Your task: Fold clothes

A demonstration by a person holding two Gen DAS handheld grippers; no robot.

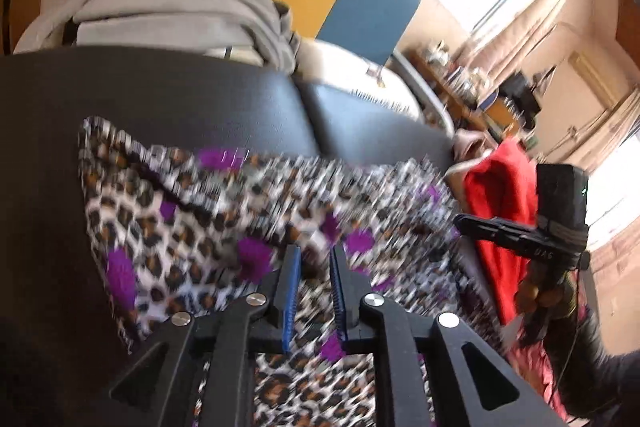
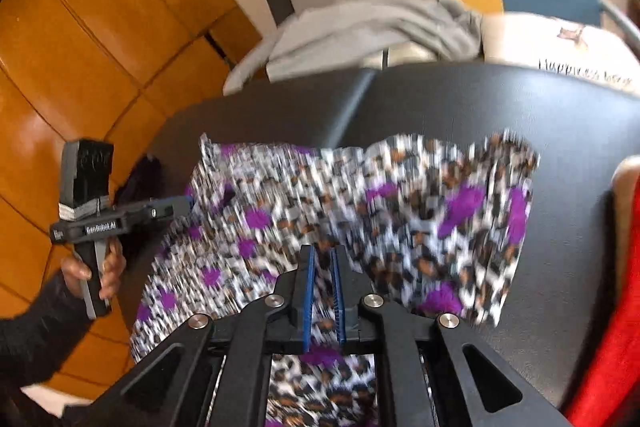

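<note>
While the leopard-print garment point(image 1: 192, 211) lies spread over the black table point(image 1: 160, 95), its long axis runs left to right across that table, and both grippers sit at its near edge, one toward each end. At the left end of the table, the left gripper point(image 1: 316, 259) points down at the cloth with its 2 blue-padded jaws standing apart; a gap shows between them and no fabric is pinched, so it reads as released. Further right along the table's near edge, the right gripper point(image 2: 323, 259) has its jaws almost together; the blur hides whether a thin fold is caught between the pads, so I cannot tell what, if anything, it grasps. Beyond the table's right side a red garment point(image 1: 500, 211) hangs. My judgement: the next fold turns on each gripper taking the near corner on its own side, since neither is nearer the middle.
</note>
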